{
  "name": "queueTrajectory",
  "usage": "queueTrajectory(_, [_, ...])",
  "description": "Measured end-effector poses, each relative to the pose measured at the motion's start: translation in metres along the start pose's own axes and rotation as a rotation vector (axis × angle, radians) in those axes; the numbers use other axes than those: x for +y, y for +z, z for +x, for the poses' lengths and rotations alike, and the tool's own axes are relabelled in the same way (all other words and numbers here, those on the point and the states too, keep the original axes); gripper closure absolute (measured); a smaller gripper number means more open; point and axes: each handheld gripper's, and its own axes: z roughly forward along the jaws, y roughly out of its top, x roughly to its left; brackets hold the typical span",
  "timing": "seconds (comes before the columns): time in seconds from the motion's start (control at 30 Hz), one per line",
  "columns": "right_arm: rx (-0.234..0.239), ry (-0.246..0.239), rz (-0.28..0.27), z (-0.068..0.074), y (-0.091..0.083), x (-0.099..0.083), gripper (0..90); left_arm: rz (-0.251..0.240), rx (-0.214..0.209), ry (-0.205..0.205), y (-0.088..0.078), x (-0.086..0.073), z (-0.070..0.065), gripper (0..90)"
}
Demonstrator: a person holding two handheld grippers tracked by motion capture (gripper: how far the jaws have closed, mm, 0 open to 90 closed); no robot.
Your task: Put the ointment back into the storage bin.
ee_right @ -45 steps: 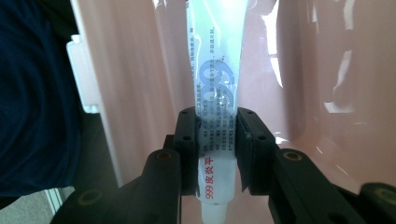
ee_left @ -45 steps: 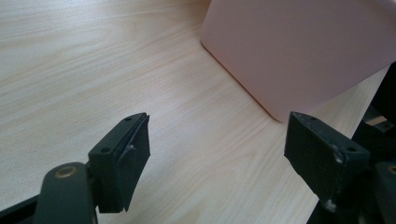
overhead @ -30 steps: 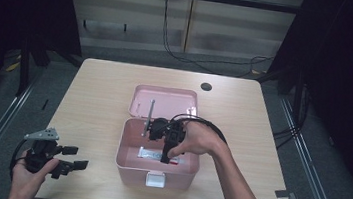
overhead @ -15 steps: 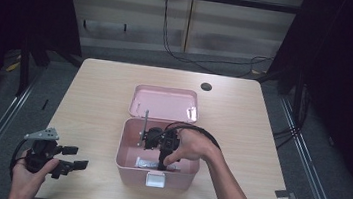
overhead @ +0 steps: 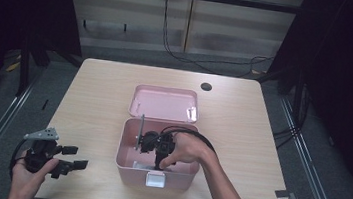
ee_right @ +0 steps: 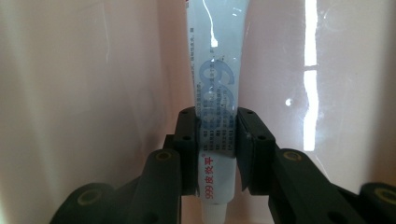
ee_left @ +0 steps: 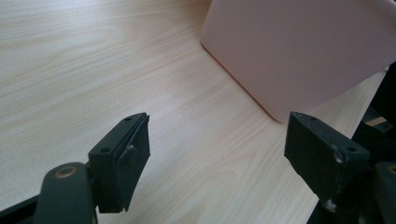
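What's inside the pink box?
Inside the pink box the right gripper is reaching in, shut on a white tube with blue and red print. The hand covers part of the floor, so anything else there is hidden.

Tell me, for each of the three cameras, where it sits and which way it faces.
High view: above the person's side, facing forward and down on the table; both forearms, left gripper and right gripper show.
Left gripper view: on the left gripper, looking along open jaws across the table at the pink box.
Right gripper view: on the right gripper, looking inside the box at the clamped tube.
The high and left gripper views share the pink box.
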Motion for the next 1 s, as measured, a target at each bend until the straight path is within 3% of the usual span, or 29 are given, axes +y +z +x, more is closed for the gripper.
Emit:
queueTrajectory(0.43, [0.014, -0.017, 0.023, -0.003, 0.014, 0.004, 71.9, 0.000, 0.001, -0.001, 0.000, 0.000, 0.000, 22.3])
queueTrajectory(1.0, [0.075, -0.021, 0.036, -0.006, 0.026, 0.007, 71.8, -0.002, 0.017, -0.009, -0.001, 0.000, 0.001, 22.3])
